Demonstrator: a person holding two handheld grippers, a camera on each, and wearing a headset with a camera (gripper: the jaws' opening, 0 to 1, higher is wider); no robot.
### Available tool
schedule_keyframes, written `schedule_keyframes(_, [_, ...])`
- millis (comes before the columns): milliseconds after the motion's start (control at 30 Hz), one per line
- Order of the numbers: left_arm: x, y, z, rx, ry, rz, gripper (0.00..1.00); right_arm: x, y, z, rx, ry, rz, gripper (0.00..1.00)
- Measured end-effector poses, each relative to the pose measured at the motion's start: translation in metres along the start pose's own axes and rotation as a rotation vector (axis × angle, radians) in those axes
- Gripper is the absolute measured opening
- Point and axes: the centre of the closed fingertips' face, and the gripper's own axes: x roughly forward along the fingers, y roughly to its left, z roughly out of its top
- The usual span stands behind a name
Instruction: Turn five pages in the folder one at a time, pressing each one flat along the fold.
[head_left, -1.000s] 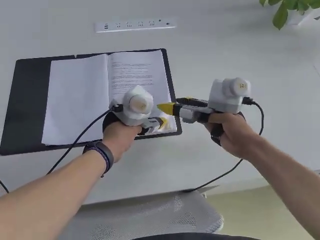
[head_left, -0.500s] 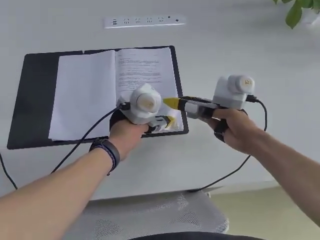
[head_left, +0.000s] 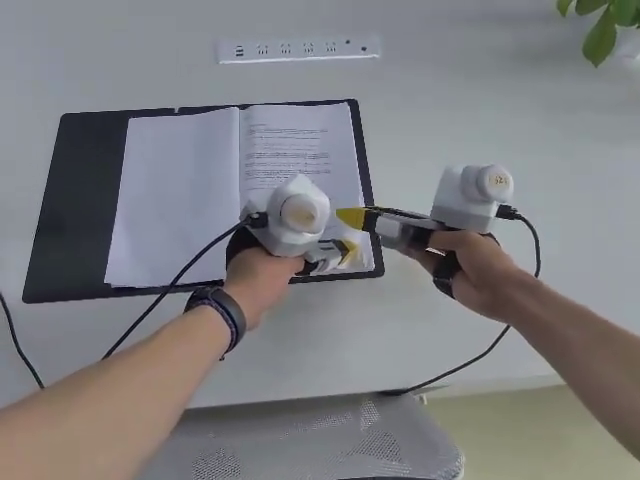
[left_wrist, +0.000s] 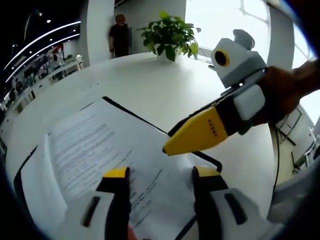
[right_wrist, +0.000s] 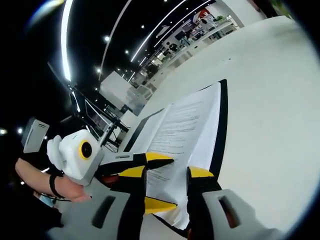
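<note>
The black folder (head_left: 80, 200) lies open in the upper left of the head view on the white table (head_left: 480, 120). Its left page (head_left: 175, 200) is blank white and flat; its right page (head_left: 300, 150) carries printed lines. The left gripper (left_wrist: 161, 175) hangs over the printed page's lower right corner, its yellow-tipped jaws apart with nothing between them. The right gripper (right_wrist: 166, 172) points in from the right beside that corner, its jaws a little apart and empty.
</note>
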Motion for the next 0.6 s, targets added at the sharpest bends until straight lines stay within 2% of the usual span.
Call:
schedule_keyframes(100, [0.0001, -0.0009, -0.0005, 0.000, 0.004, -0.006, 0.51, -0.0009, -0.0030, -0.0010, -0.006, 0.009, -0.007, 0.20])
schedule_keyframes(333, [-0.0010, -0.0051, -0.0011, -0.007, 0.005, -0.022, 0.53, 0.0002, -0.0023, -0.0001, -0.002, 0.013, 0.001, 0.08])
schedule_keyframes(467, [-0.0017, -0.0065, 0.0001, -0.010, 0.004, -0.030, 0.55, 0.0014, -0.0037, -0.0008, -0.005, 0.019, -0.005, 0.02])
schedule_keyframes(600, [-0.0033, -0.0079, 0.0003, -0.008, 0.005, -0.037, 0.58, 0.0010, -0.0043, -0.0001, 0.005, 0.017, -0.007, 0.01])
